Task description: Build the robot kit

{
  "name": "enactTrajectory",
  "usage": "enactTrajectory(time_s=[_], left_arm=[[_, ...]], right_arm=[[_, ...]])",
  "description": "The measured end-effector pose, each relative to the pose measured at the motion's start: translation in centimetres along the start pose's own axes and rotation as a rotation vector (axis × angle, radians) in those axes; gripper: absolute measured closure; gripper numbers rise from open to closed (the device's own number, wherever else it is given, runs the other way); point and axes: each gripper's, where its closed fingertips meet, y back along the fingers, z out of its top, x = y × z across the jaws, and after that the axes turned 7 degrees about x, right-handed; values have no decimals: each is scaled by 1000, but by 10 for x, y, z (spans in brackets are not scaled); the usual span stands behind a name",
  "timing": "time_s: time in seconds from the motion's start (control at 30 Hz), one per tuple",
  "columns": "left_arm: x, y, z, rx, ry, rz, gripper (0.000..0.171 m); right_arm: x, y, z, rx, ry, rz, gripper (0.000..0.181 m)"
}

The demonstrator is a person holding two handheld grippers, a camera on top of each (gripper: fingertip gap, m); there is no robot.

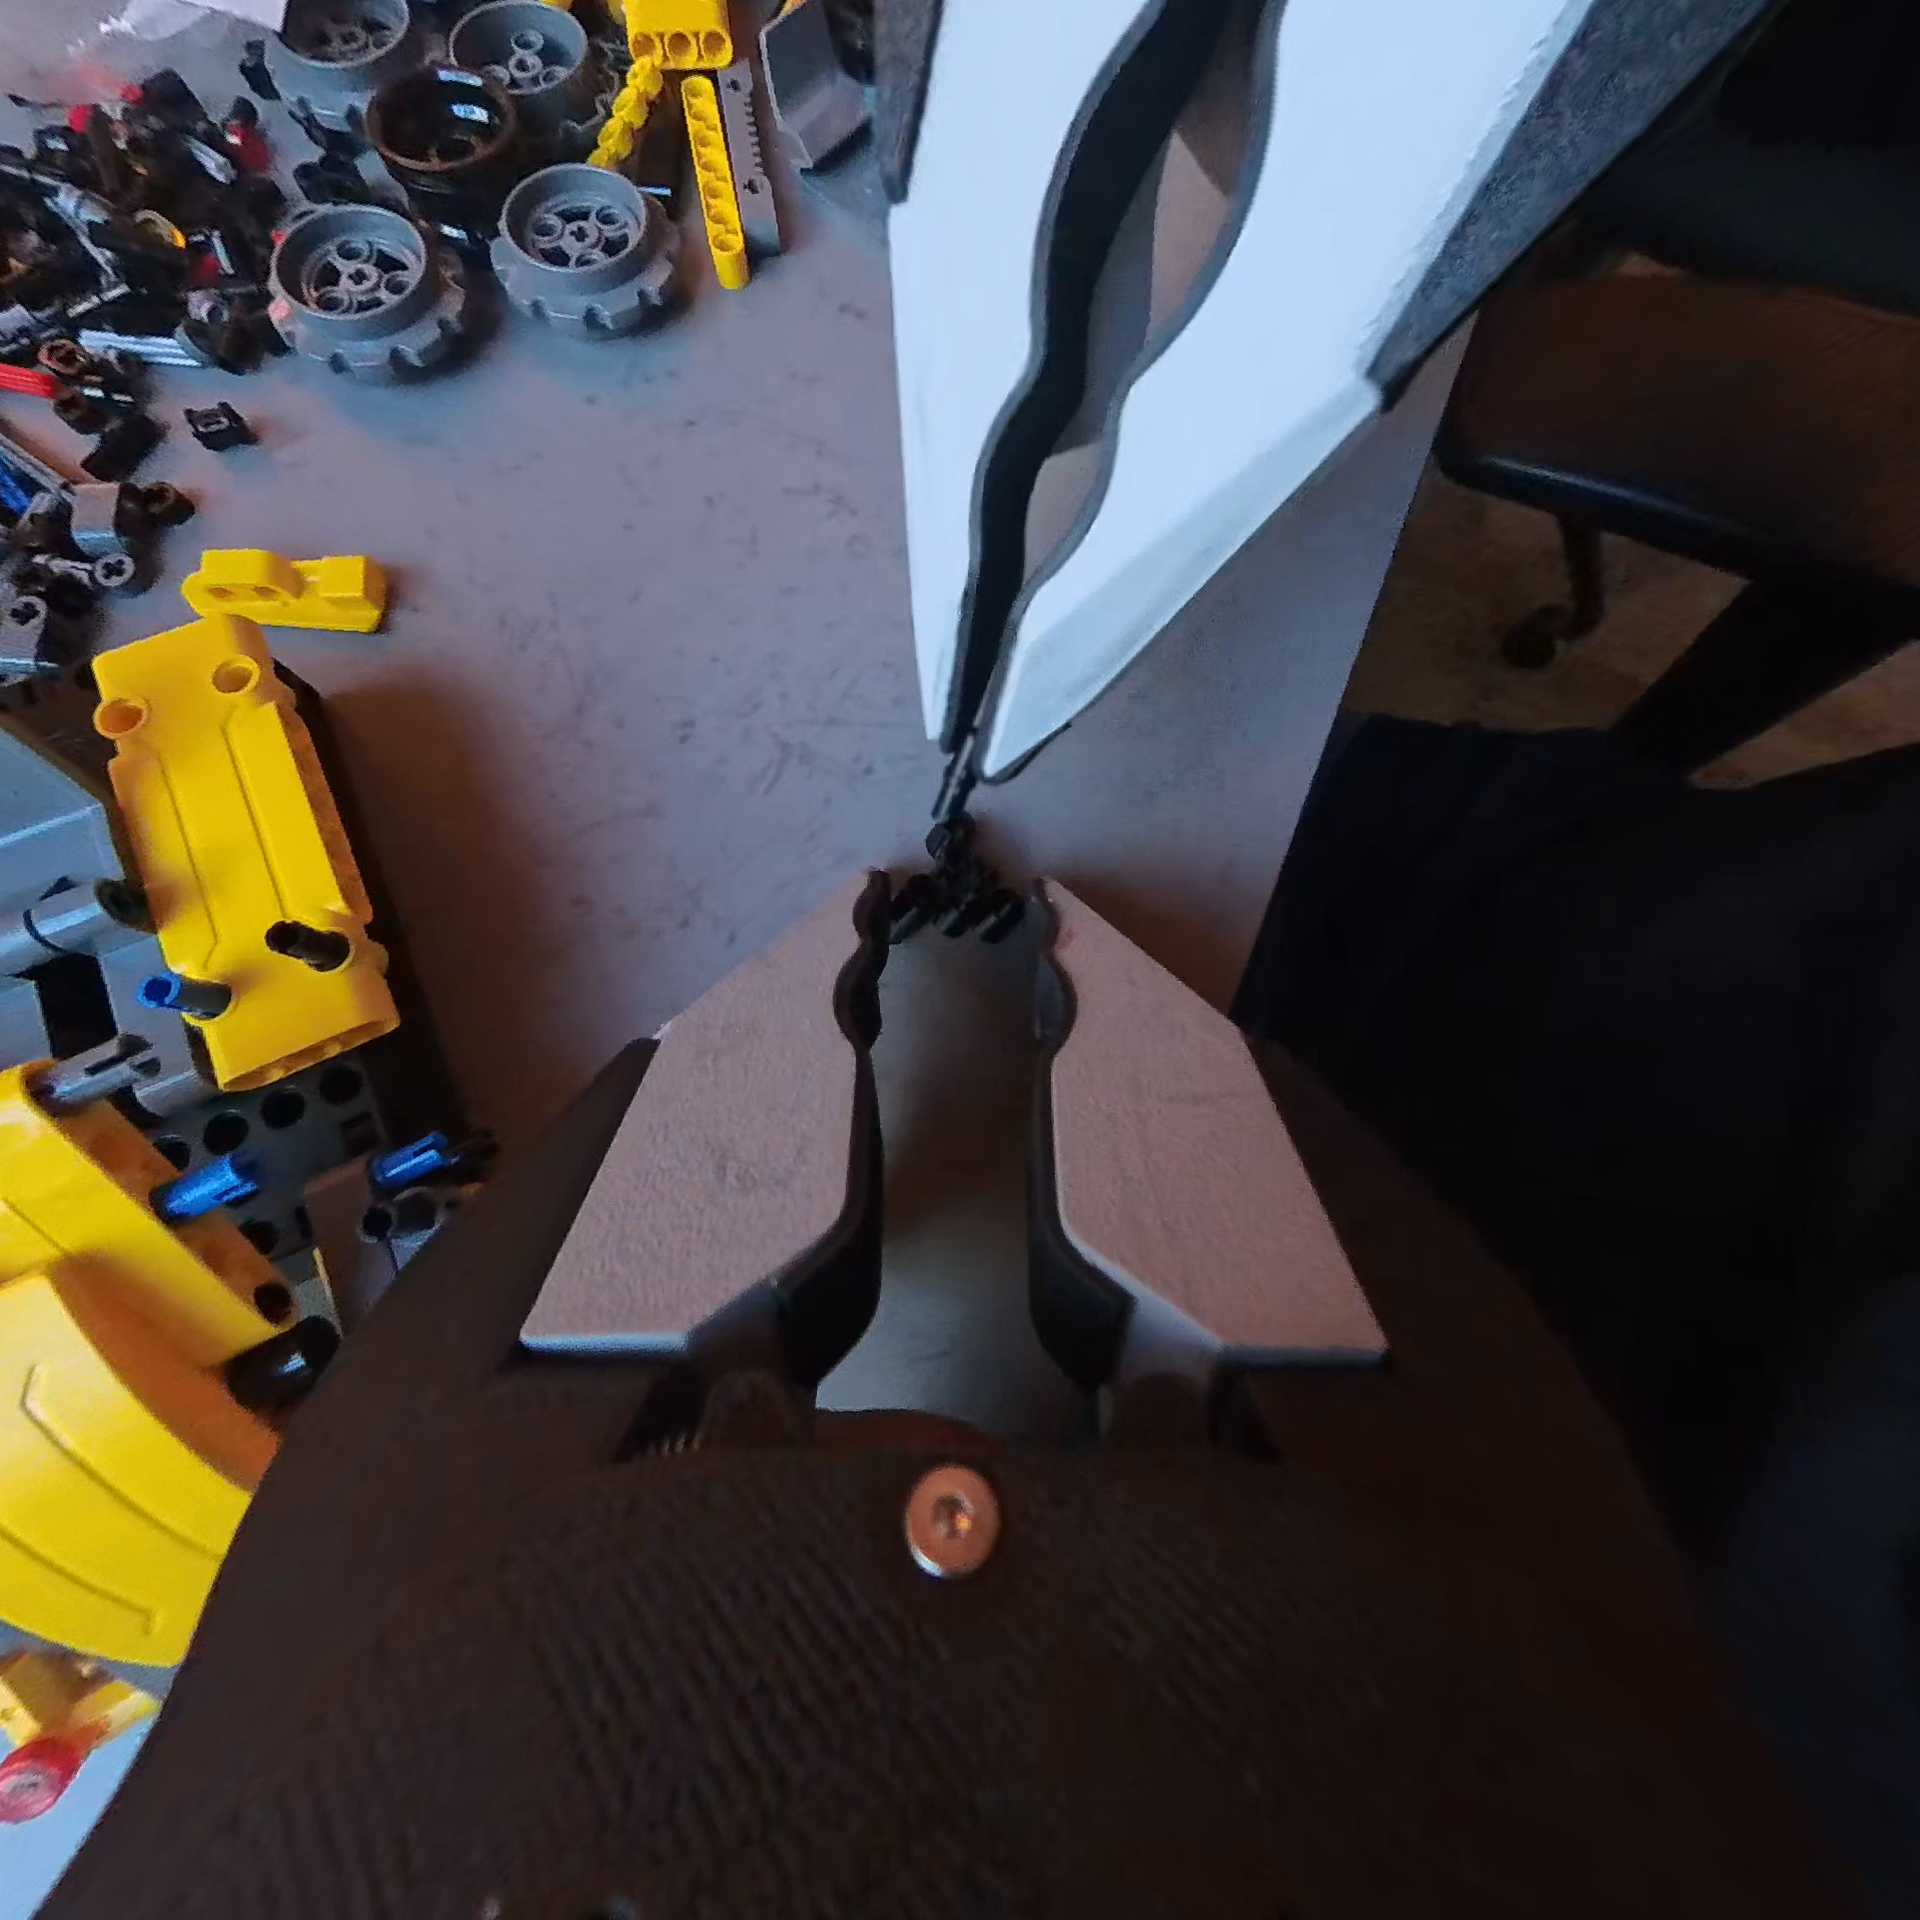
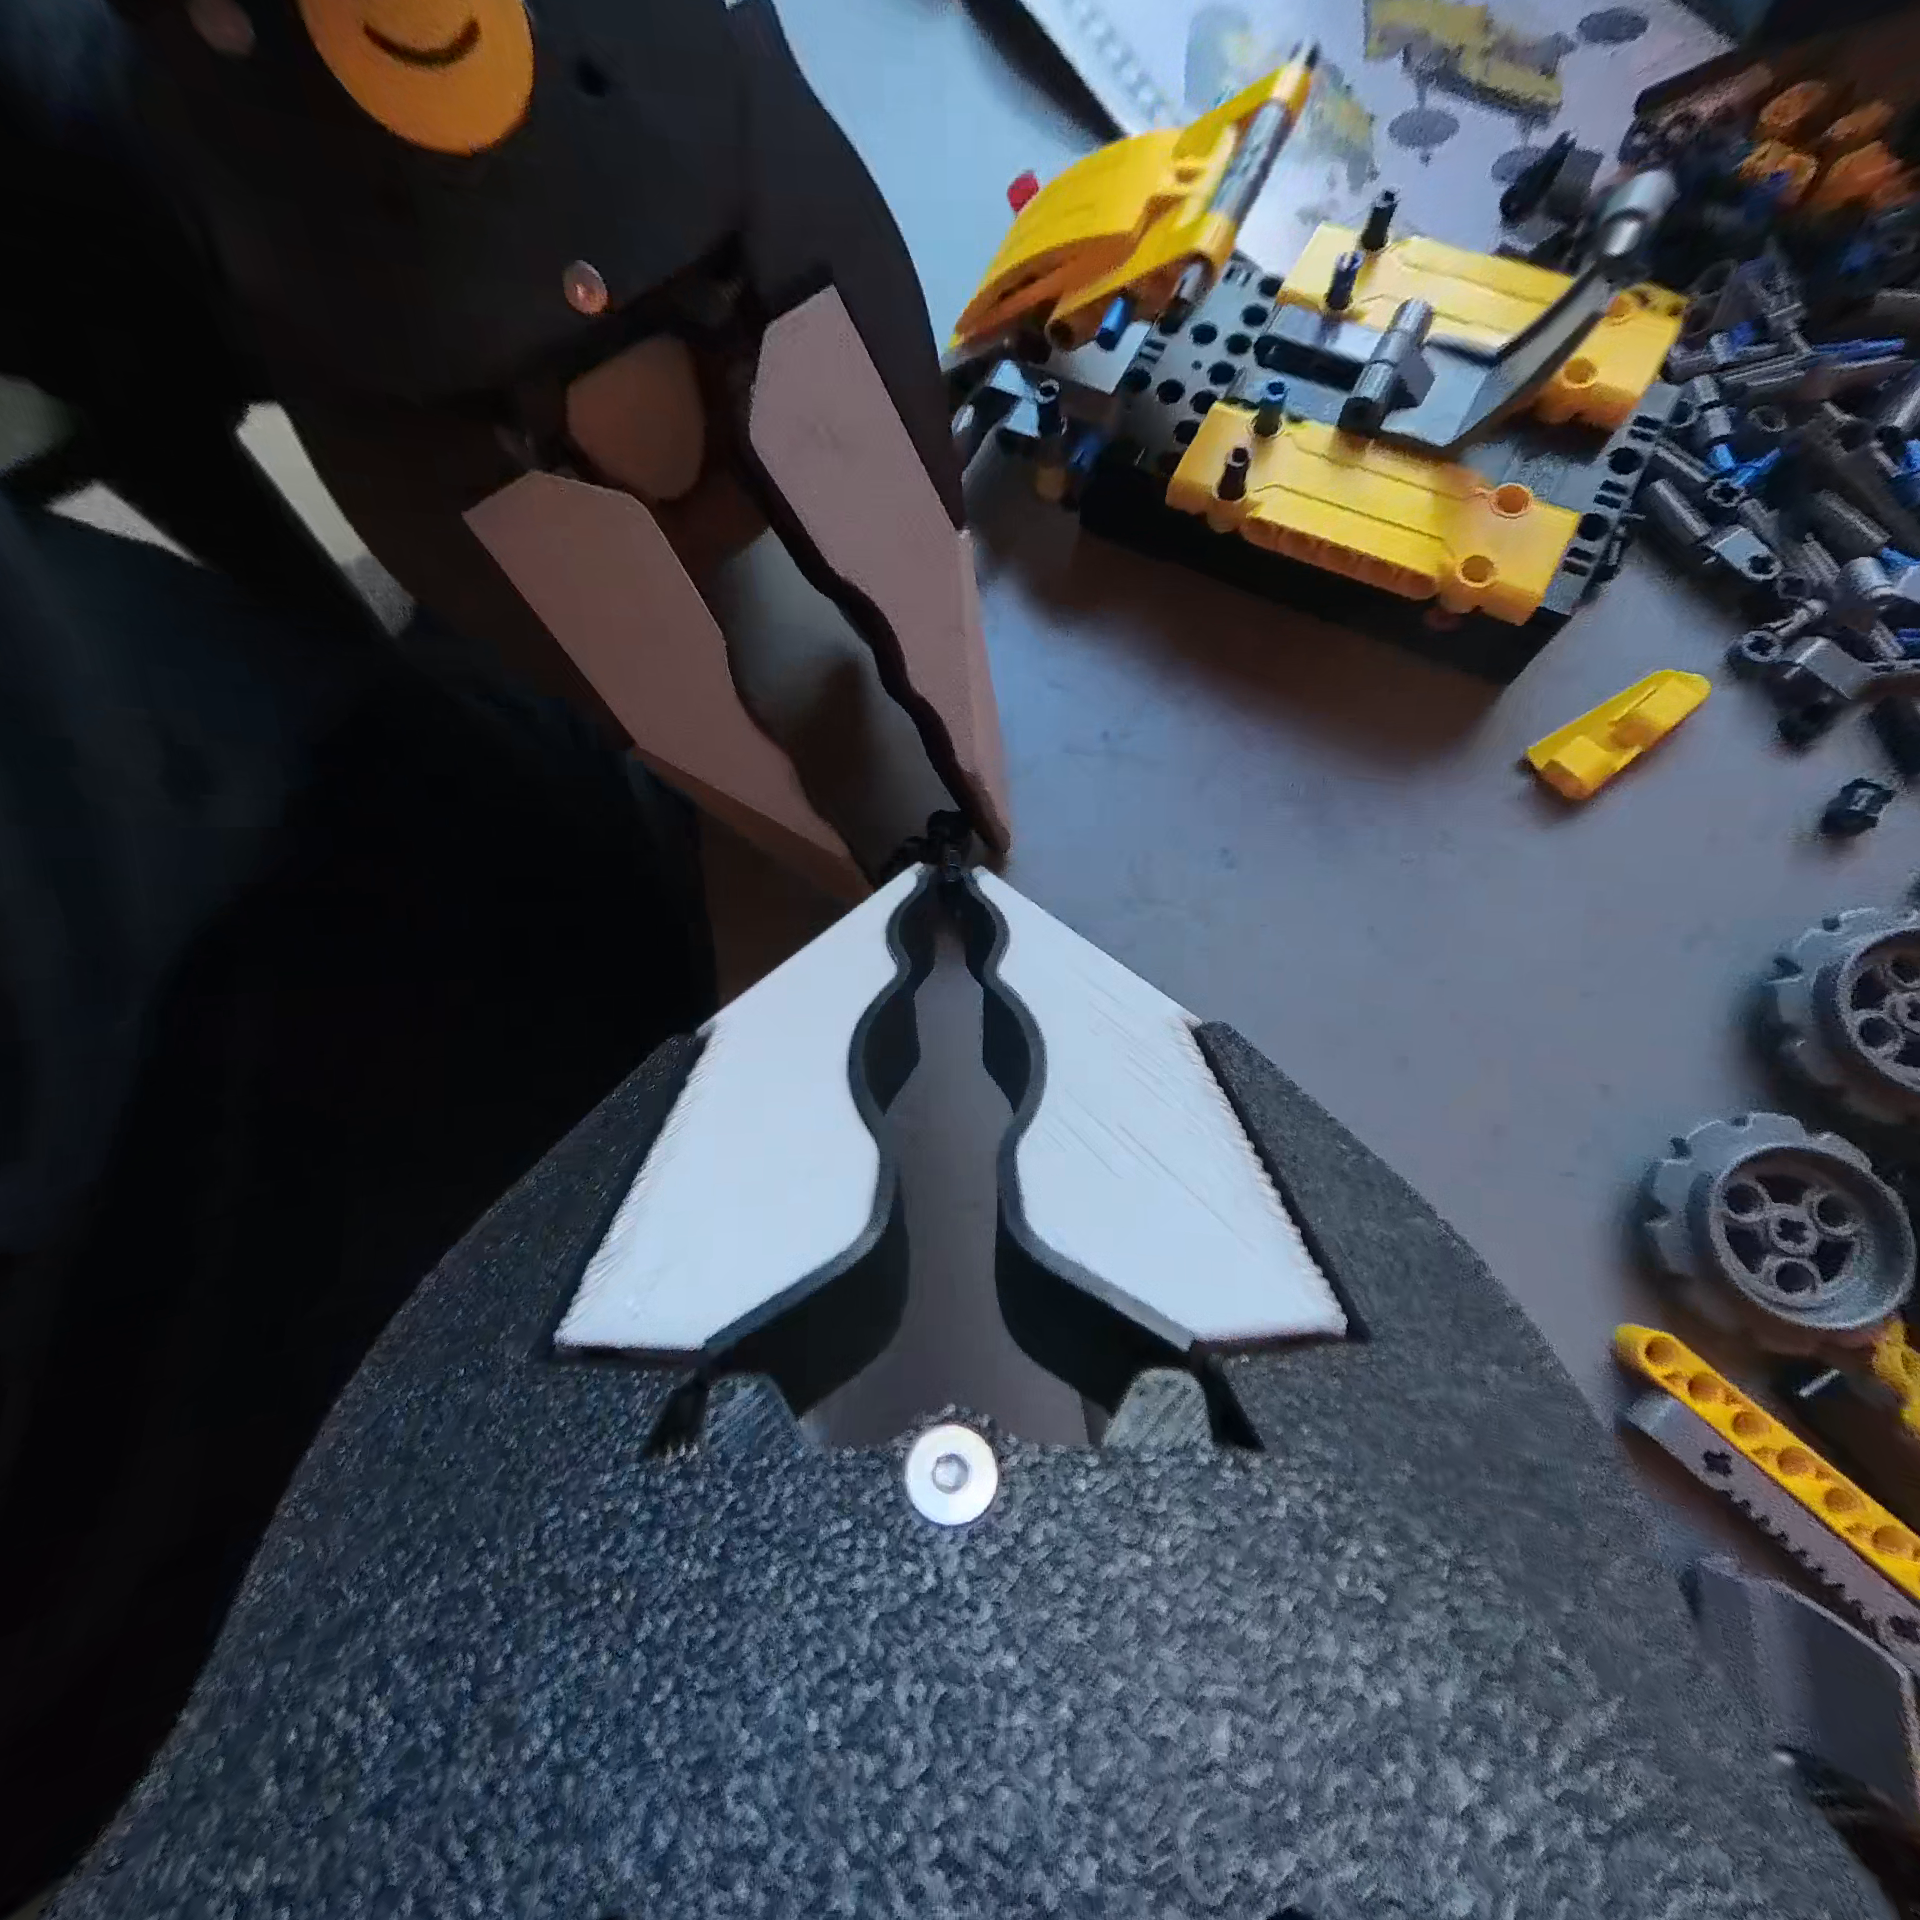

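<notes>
My left gripper (image 1: 961, 896), with tan fingers, is shut on a small black connector piece (image 1: 956, 912) held just above the grey table. My right gripper (image 2: 948, 883), with white fingers, is shut on a thin black pin (image 1: 958, 792). The pin's end touches the connector piece, so the two grippers meet tip to tip. In the left wrist view the right gripper (image 1: 964, 753) comes down from above. In the right wrist view the left gripper (image 2: 935, 852) reaches in from the upper left, and the black parts (image 2: 943, 836) are mostly hidden between the tips.
A partly built yellow and black model (image 2: 1382, 447) sits on the table; it also shows in the left wrist view (image 1: 239, 852). Grey wheels (image 1: 358, 275), a yellow beam (image 1: 717, 177), a small yellow piece (image 1: 286, 592) and a pile of small dark parts (image 1: 104, 229) lie around. The table edge (image 1: 1340, 644) runs beside the grippers. Both grippers' tips are close together, under 4 cm apart.
</notes>
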Motion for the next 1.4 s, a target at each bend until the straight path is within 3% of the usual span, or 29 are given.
enactTrajectory(time_s=[0.2,0.37,0.63,0.73,1.4], left_arm=[[2,3,-3,1,-3,2,130],[1,9,-7,-7,-87,28,126],[-7,5,-3,-9,-263,29,142],[-6,3,-2,-5,-252,17,150],[0,1,0,-3,-148,-19,150]], right_arm=[[1,-4,-3,38,-20,13,177],[5,0,-6,35,-50,12,177],[10,-8,-8,43,-53,-2,177],[9,-7,-8,34,-59,-21,177],[2,-10,-7,124,86,-202,178]])
